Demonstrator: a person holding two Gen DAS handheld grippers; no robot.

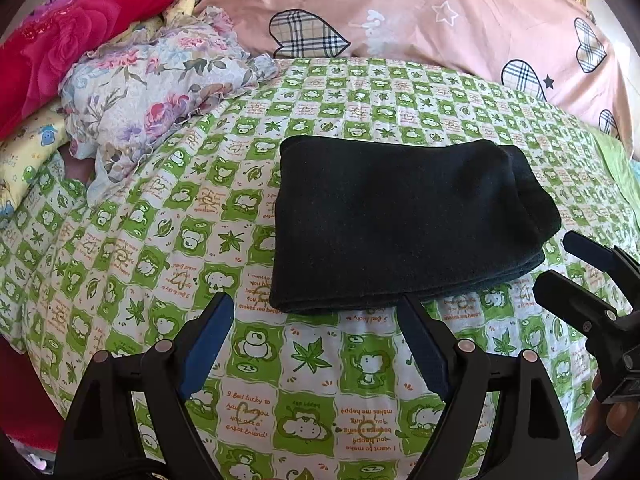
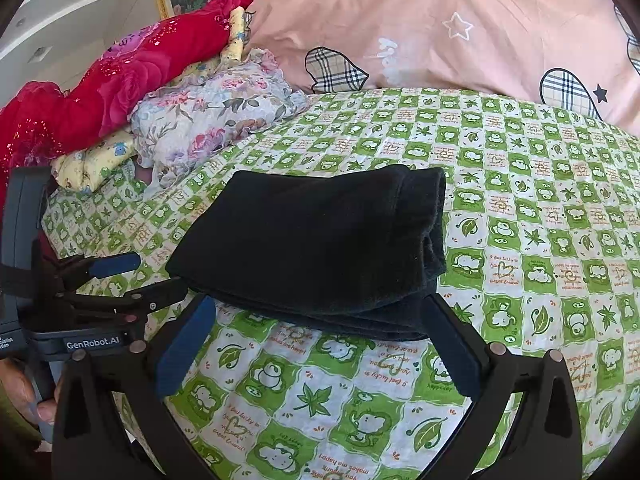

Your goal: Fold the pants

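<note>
The black pants (image 1: pixel 404 220) lie folded into a thick rectangle on the green-and-white checked bedsheet (image 1: pixel 160 248); they also show in the right wrist view (image 2: pixel 320 248). My left gripper (image 1: pixel 316 304) is open and empty, just in front of the pants' near edge. My right gripper (image 2: pixel 320 304) is open and empty, its fingertips at the near edge of the folded stack. The right gripper shows at the right of the left wrist view (image 1: pixel 556 260), and the left gripper at the left of the right wrist view (image 2: pixel 160 276).
A pink pillow with plaid hearts (image 1: pixel 420 12) lies along the back of the bed. A pile of floral, red and yellow bedding (image 1: pixel 132 80) sits at the back left. The bed's left edge drops off (image 1: pixel 16 344).
</note>
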